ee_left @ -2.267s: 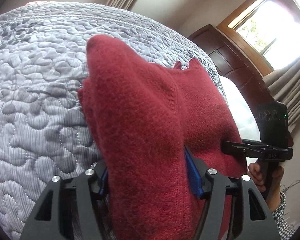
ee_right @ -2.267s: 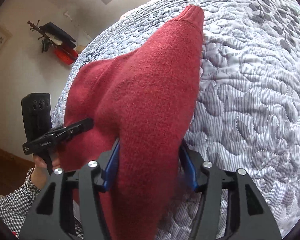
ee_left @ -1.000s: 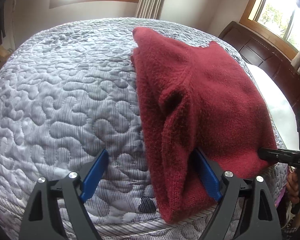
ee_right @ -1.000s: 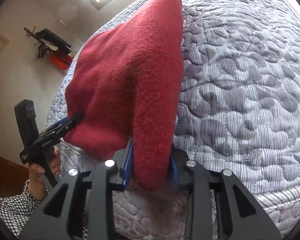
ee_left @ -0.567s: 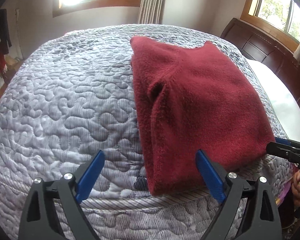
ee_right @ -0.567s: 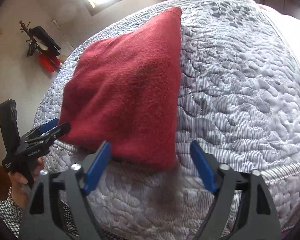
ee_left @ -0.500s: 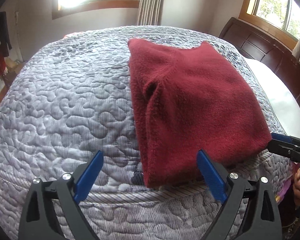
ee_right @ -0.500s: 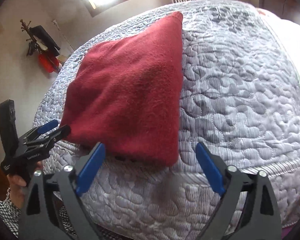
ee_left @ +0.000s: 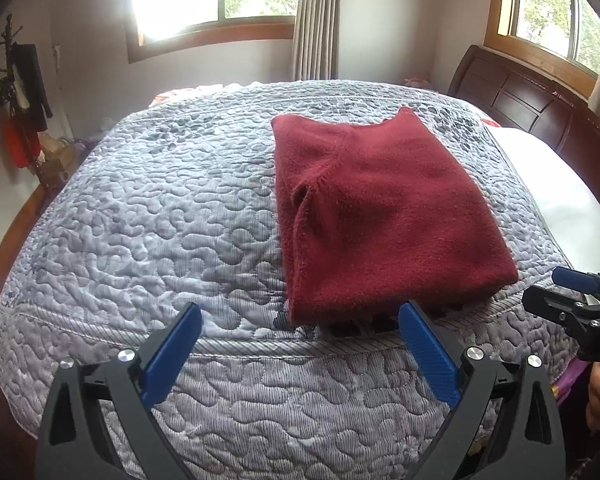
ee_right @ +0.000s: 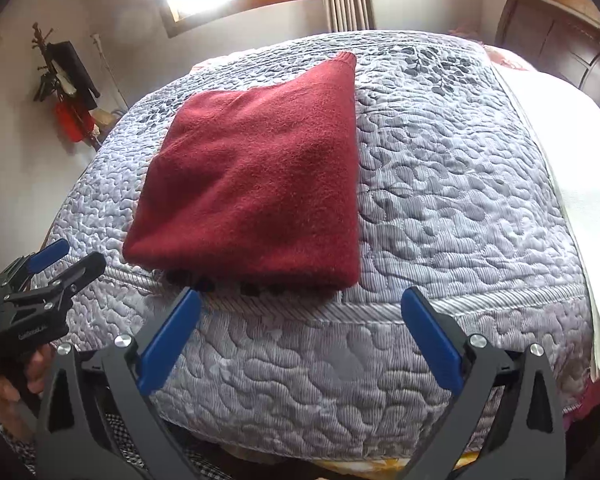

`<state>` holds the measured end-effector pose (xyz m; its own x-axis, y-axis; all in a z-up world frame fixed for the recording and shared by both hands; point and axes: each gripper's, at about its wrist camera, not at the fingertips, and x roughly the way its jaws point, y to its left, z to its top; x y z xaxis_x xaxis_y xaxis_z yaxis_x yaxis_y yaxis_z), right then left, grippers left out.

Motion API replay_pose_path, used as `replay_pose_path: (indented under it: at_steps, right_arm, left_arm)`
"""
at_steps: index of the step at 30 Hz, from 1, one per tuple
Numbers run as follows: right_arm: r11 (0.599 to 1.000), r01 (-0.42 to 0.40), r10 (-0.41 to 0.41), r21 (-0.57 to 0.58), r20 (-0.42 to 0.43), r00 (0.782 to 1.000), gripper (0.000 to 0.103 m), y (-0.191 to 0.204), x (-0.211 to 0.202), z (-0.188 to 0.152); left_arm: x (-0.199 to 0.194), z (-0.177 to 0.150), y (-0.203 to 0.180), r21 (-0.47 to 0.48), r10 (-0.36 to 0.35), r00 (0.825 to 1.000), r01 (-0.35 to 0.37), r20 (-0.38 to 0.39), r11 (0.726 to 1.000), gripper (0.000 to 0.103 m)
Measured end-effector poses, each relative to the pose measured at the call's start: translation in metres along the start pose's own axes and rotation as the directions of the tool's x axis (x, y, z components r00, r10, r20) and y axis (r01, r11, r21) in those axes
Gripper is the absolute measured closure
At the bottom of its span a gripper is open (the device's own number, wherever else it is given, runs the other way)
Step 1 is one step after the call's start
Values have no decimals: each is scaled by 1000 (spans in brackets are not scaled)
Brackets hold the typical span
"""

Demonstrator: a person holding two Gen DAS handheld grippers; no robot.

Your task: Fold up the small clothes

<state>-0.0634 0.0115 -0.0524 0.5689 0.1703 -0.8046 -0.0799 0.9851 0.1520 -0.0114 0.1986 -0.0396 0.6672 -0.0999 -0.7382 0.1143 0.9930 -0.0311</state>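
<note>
A dark red knitted sweater [ee_left: 380, 216] [ee_right: 256, 192] lies folded into a rough rectangle on the grey quilted bedspread [ee_left: 160, 216] [ee_right: 452, 200], close to the bed's near edge. My left gripper [ee_left: 300, 316] is open, held back from the bed's edge just short of the sweater's near left corner, with nothing between its blue pads. My right gripper [ee_right: 300, 300] is open too, drawn back in front of the sweater's near right corner. Each gripper shows at the side of the other's view: the right one [ee_left: 572, 300], the left one [ee_right: 56, 268].
A dark wooden headboard [ee_left: 532, 104] and a white pillow [ee_left: 560, 192] are at the right. Two windows and a curtain [ee_left: 316, 20] stand behind the bed. A coat rack [ee_right: 64, 80] with dark and red items hangs at the left wall.
Both grippers let go of the red sweater, which now rests flat on the bed. Both have opened wide and pulled back past the bed's edge.
</note>
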Motion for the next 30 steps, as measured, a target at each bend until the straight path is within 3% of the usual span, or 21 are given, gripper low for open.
replay_pose_path:
  at_steps: [13, 30]
  right_arm:
    - [999, 19, -18, -28, 22, 1000, 3, 20, -29, -17]
    - [997, 51, -50, -50, 14, 999, 3, 29, -25, -23]
  left_arm:
    - [-27, -16, -7, 2, 14, 1000, -14, -10, 1000, 4]
    - [-25, -24, -1, -12, 42, 999, -42, -30, 999, 4]
